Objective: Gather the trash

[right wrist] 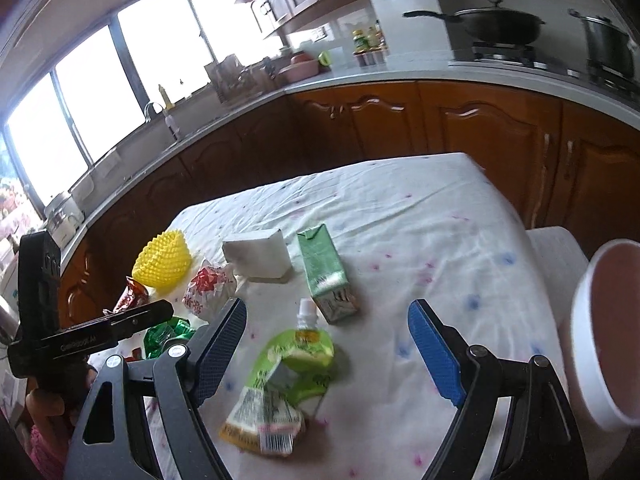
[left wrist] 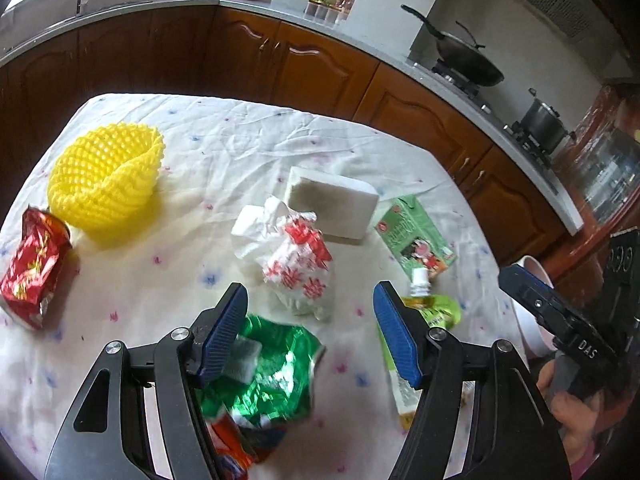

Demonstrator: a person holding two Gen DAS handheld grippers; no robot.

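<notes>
Left wrist view: your left gripper [left wrist: 310, 328] hangs over the counter [left wrist: 248, 148], which is draped in a white cloth with small coloured flecks. Its blue-padded fingers [left wrist: 224, 332] stand apart and released; a crumpled green foil wrapper [left wrist: 276, 376] lies between and below them, and whether the left pad touches it you cannot tell. Just beyond sits a crumpled white bag with red print [left wrist: 300, 268], touching a wad of white tissue [left wrist: 256, 228]. Behind those lies a white rectangular foam block [left wrist: 340, 204], and beside it a green drink carton [left wrist: 416, 236] lying flat. A yellow foam fruit net [left wrist: 106, 176] stands at far left, with a red foil snack packet [left wrist: 34, 272] near it at the cloth's edge.

Right wrist view: your right gripper [right wrist: 328, 346] has its fingers [right wrist: 436, 356] spread wide, empty. A flattened green spouted drink pouch [right wrist: 288, 372] lies on the cloth between them, clear of both pads. The carton [right wrist: 324, 272] lies just past the pouch's white cap. A white round bin with a pinkish inside [right wrist: 608, 332] stands off the counter's right edge, near the right finger.
</notes>
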